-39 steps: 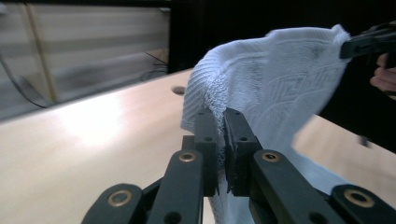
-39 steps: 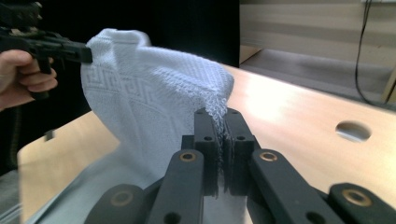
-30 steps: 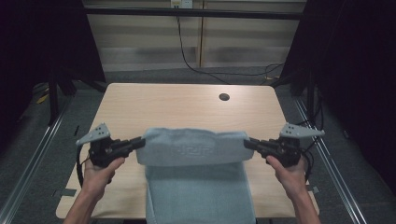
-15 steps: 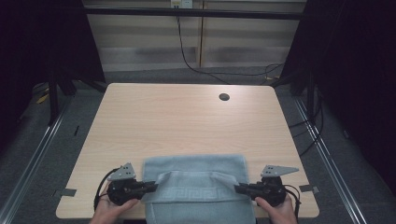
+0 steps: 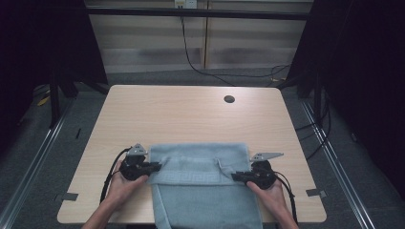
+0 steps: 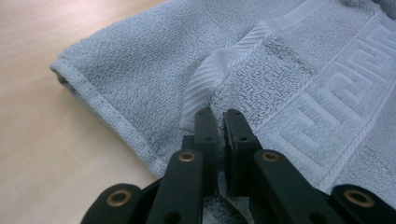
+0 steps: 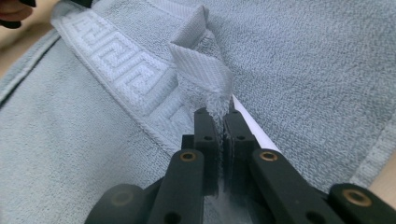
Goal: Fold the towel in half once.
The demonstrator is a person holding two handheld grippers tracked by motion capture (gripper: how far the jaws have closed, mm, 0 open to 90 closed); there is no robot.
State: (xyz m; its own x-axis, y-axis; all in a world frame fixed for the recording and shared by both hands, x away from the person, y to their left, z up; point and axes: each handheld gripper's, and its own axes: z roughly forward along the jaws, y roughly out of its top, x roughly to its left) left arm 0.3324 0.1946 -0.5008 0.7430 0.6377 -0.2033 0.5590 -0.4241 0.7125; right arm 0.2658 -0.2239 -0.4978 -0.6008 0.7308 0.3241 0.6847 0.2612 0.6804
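Observation:
A pale blue-grey towel (image 5: pixel 200 181) with a woven key-pattern band lies folded at the table's near edge, its lower part hanging over the front. My left gripper (image 5: pixel 157 166) is shut on the towel's left edge; in the left gripper view its jaws (image 6: pixel 220 114) pinch a ridge of the towel (image 6: pixel 289 70) at the band. My right gripper (image 5: pixel 235 177) is shut on the right edge; in the right gripper view its jaws (image 7: pixel 217 114) clamp a puckered fold of the towel (image 7: pixel 303 65). Both grippers rest low at the table.
The light wooden table (image 5: pixel 191 114) stretches bare beyond the towel, with a round cable hole (image 5: pixel 229 99) at its far right. Black cables (image 5: pixel 109 176) trail from the grippers. Metal rails (image 5: pixel 43 148) run along both sides; dark curtains stand around.
Both grippers have come down and toward the near edge with the towel, which was held up spread between them. It now lies folded on the table.

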